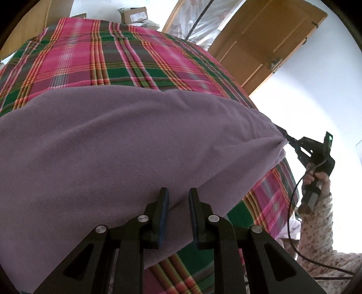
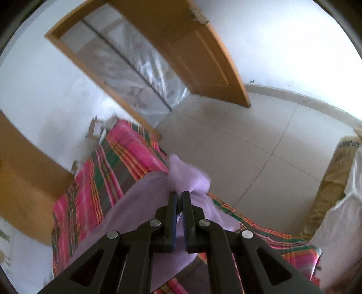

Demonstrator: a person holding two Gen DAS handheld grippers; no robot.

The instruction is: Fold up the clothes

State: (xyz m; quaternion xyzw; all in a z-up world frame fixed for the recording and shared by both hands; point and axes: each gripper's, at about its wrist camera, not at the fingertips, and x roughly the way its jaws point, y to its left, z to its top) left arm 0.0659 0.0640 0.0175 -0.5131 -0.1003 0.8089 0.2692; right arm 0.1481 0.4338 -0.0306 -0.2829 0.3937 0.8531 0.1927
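Observation:
A purple garment (image 1: 126, 140) lies spread over a bed with a pink and green plaid cover (image 1: 126, 56). My left gripper (image 1: 178, 199) hovers over the garment's near edge, open, with cloth showing in the gap between its blue-padded fingers but not pinched. My right gripper (image 2: 179, 199) is shut on a bunched corner of the purple garment (image 2: 187, 178), lifted above the bed's edge. In the left wrist view the right gripper (image 1: 285, 138) pulls that corner taut at the right, held by a hand (image 1: 316, 178) in a floral sleeve.
An open wooden door (image 2: 203, 56) and a plastic-covered doorway (image 2: 140, 74) stand beyond the bed. Pale tiled floor (image 2: 260, 140) lies to the right of the bed. Cardboard boxes (image 1: 133, 14) sit past the far end. A cable (image 1: 291, 217) hangs from the right gripper.

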